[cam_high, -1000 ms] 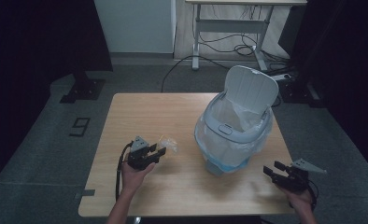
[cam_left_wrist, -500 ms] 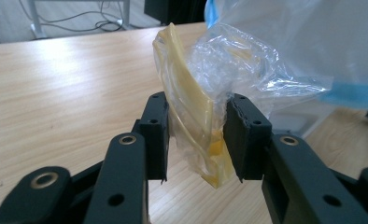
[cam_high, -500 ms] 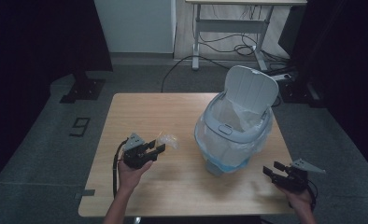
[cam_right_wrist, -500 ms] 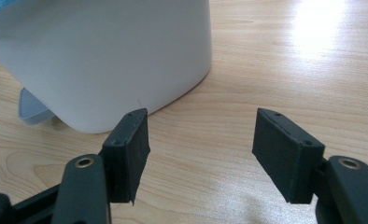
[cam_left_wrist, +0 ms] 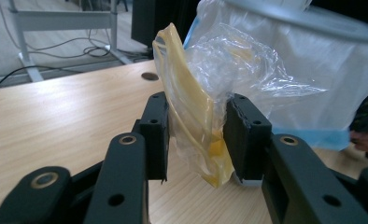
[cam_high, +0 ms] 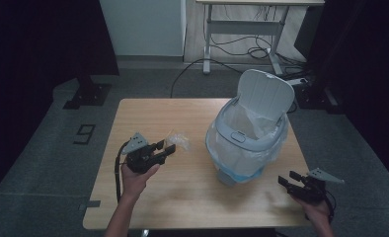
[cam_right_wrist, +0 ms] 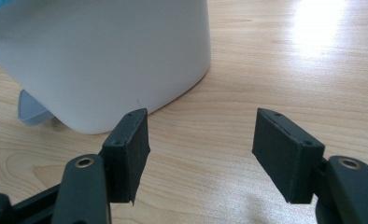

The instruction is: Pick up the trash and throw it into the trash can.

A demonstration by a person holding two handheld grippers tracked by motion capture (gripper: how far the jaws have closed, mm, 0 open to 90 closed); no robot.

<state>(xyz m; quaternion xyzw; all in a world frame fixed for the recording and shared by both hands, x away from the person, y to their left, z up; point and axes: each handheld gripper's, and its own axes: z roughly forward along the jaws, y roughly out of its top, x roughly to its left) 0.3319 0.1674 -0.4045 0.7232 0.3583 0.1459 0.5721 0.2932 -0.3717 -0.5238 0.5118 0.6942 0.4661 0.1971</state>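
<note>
Pinching crinkled clear-and-yellow plastic wrapper [cam_left_wrist: 198, 116]: left gripper [cam_high: 164, 151], raised just left of bin [cam_high: 247, 143] | right gripper [cam_right_wrist: 201, 156]: jaws apart, empty, near bin's smooth white rounded base | wood-grain table [cam_high: 182, 192]

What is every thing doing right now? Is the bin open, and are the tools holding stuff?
Bin: standing on the table, lined with a clear bag.
Bin lid: flipped up, open.
Plastic wrapper: crumpled, clear and yellow, pinched in the left tool, off the table.
Left tool: shut on the plastic wrapper.
Right tool: open, holding nothing, low beside the bin.
</note>
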